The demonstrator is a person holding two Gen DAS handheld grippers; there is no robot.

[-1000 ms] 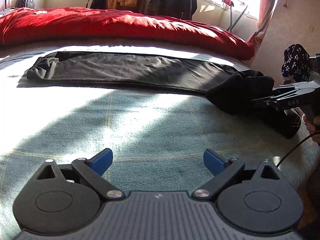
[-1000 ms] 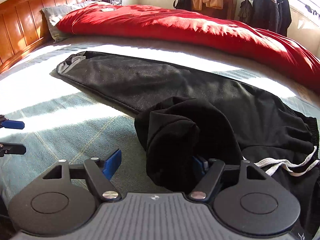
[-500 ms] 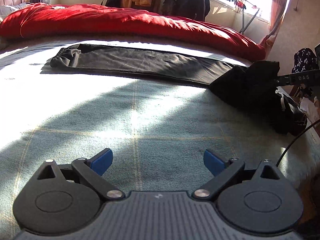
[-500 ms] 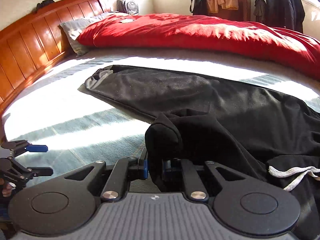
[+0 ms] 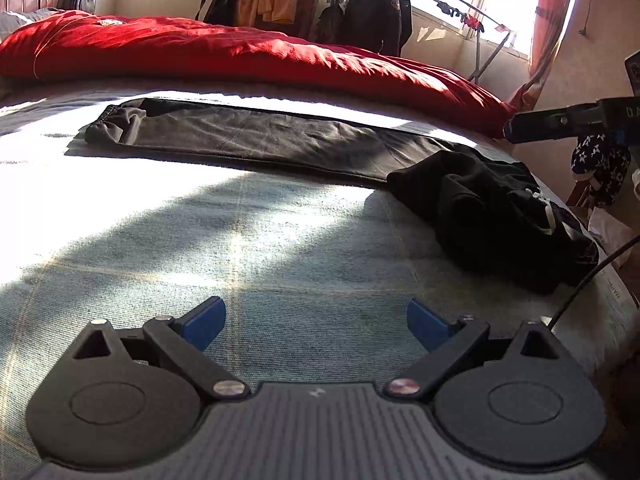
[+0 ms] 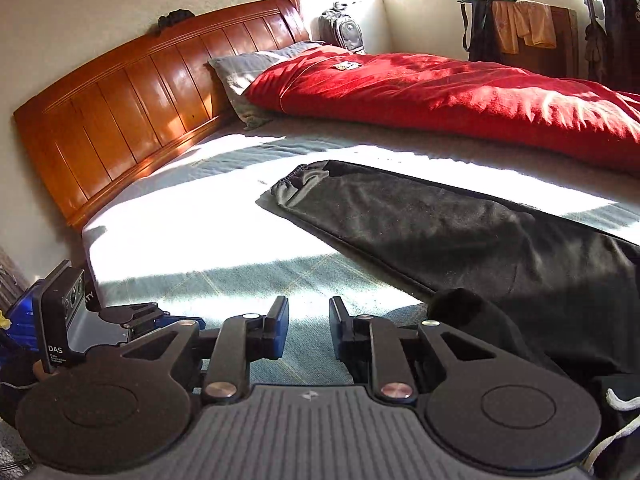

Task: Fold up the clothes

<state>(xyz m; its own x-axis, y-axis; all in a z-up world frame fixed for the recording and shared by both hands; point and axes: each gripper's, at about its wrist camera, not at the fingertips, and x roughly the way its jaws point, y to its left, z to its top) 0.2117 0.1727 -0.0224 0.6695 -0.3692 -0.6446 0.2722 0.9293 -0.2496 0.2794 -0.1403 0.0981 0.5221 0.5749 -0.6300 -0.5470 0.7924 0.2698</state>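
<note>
A wide bed covered in a pale blue-green woven spread (image 5: 280,240) fills both views, sunlight falling across it in bright bands. Along its far side lies a rumpled red quilt (image 5: 240,56), with a polished wooden headboard (image 6: 132,120) and a grey pillow (image 6: 244,68) visible only from the right wrist camera. Black jogging trousers with a white drawstring (image 5: 280,140) lie on the spread just before the quilt, one leg stretched flat toward the headboard, its elastic cuff at the end, the waist end bunched in a dark heap near the bed's edge. Behind the bed, a rail of hanging dark jackets (image 5: 376,8) and a small stand draped with orange cloth (image 6: 520,28) line the window wall; a grey backpack (image 6: 340,32) sits in the corner. The left gripper (image 5: 316,320) hovers low over bare spread, its blue-padded jaws spread wide and holding nothing, well apart from the trousers. The right gripper (image 6: 308,328) hangs just beside the bunched waist, jaws parted by a narrow gap with only spread showing between them; in the left wrist view its fingers appear raised above the heap.
</note>
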